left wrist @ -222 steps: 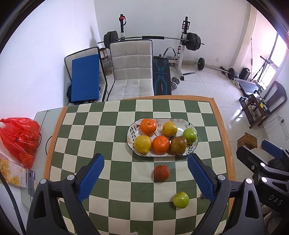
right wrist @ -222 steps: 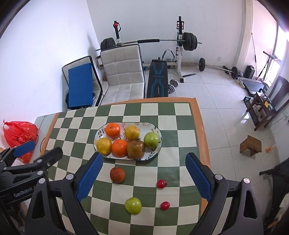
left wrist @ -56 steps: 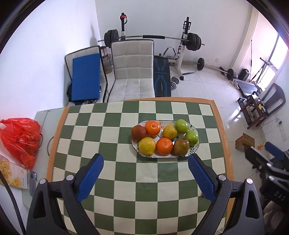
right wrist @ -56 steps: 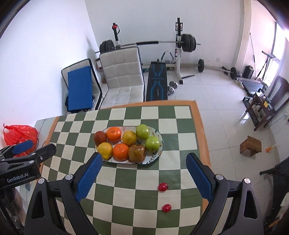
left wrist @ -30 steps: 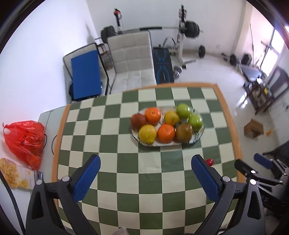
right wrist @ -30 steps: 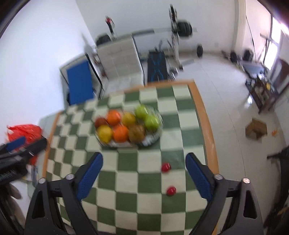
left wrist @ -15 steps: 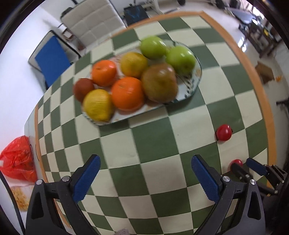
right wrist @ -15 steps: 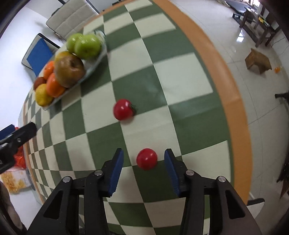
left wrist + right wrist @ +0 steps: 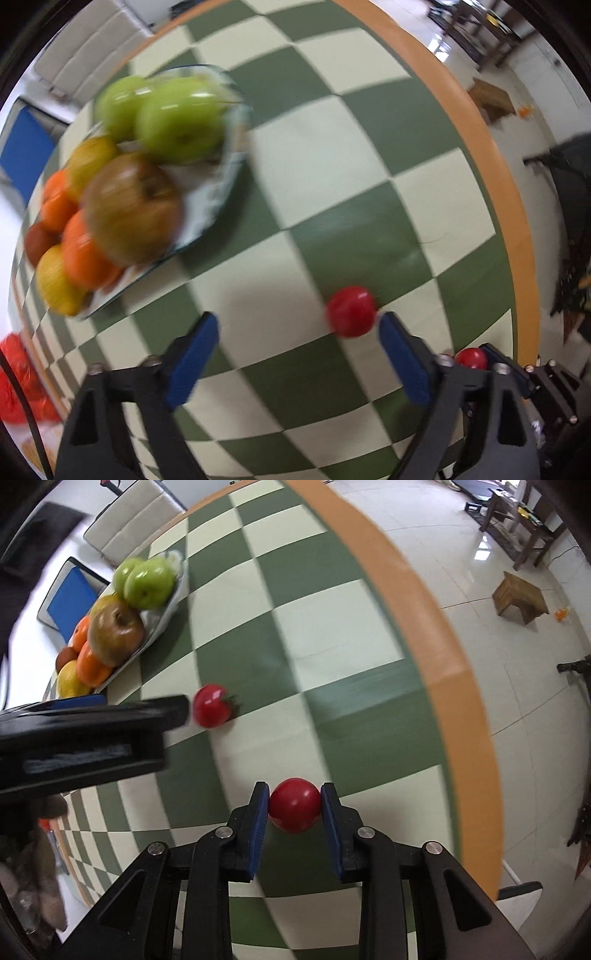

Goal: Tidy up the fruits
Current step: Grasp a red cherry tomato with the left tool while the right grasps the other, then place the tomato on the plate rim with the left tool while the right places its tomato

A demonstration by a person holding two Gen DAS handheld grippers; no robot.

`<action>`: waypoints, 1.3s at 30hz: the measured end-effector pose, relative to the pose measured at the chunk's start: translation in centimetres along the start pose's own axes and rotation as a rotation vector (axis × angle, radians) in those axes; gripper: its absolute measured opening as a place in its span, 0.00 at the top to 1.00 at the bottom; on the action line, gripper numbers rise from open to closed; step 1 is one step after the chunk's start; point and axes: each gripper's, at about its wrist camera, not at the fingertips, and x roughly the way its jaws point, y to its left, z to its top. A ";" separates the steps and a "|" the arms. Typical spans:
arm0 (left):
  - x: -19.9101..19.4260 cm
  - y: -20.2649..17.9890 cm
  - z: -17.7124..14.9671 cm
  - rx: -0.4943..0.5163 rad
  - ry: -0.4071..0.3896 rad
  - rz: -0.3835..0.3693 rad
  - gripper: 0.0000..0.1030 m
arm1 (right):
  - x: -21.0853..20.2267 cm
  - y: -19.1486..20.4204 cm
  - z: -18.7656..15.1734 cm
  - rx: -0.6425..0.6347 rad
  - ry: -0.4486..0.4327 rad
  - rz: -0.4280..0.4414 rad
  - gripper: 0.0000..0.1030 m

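Clamping the near small red tomato [image 9: 294, 805], the right gripper [image 9: 294, 806] is needing a lift toward the fruit-filled oval plate [image 9: 162, 618]; the left gripper [image 9: 297, 349] is approaching the far red tomato [image 9: 351, 311], fingers apart.

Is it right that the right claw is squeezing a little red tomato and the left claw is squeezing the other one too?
Not quite. The right claw is shut on a red tomato, but the left claw is open. The other tomato sits on the checkered table just inside its right finger, not squeezed, as the left wrist view shows.
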 end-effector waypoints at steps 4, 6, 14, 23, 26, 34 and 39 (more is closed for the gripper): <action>0.8 -1.5 0.3 0.030 0.017 -0.035 0.58 | 0.1 -0.9 0.4 0.014 0.002 -0.020 0.70; 1.0 -1.4 0.3 0.018 0.018 -0.057 0.71 | 0.2 -1.1 0.4 0.019 0.001 -0.026 0.70; -0.7 2.9 -1.4 -0.105 -0.015 -0.138 0.73 | -1.9 -1.0 1.4 0.010 -0.030 -0.006 0.70; -5.7 16.5 -6.3 -0.485 -0.112 -0.313 0.73 | -3.7 3.3 5.0 -0.025 -0.083 0.113 0.70; -6.3 19.6 -6.5 -0.608 -0.130 -0.367 0.73 | -3.4 5.5 6.5 -0.041 -0.085 0.166 0.70; -3.2 24.6 -6.6 -0.859 -0.101 -0.491 0.73 | -1.0 10.6 10.4 -0.058 -0.057 0.271 0.70; -0.8 25.9 -6.9 -0.999 -0.047 -0.610 0.73 | 0.2 12.3 12.3 -0.084 -0.062 0.247 0.70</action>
